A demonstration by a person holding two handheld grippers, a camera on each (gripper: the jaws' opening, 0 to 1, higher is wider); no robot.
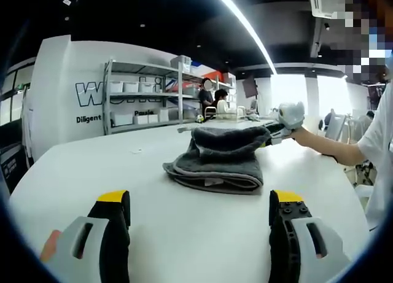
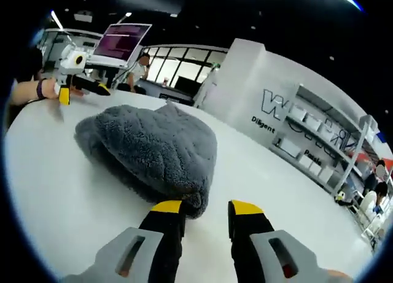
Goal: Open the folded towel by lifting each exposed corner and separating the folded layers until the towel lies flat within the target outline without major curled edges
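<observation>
The grey towel (image 1: 218, 160) lies folded on the white table (image 1: 92, 172), long axis running across my left gripper view, rounded fold edges facing me. Its top layer is lifted at the far right corner, where my right gripper (image 1: 279, 131) meets it; the jaw tips are hidden, so I cannot tell its grip. My left gripper (image 1: 199, 212) hovers spread wide, well short of the towel.

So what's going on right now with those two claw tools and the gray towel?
Left gripper open, short of towel. Right gripper open at towel's edge, nothing gripped. Towel still folded, bunched on white table. Nothing in the way.
</observation>
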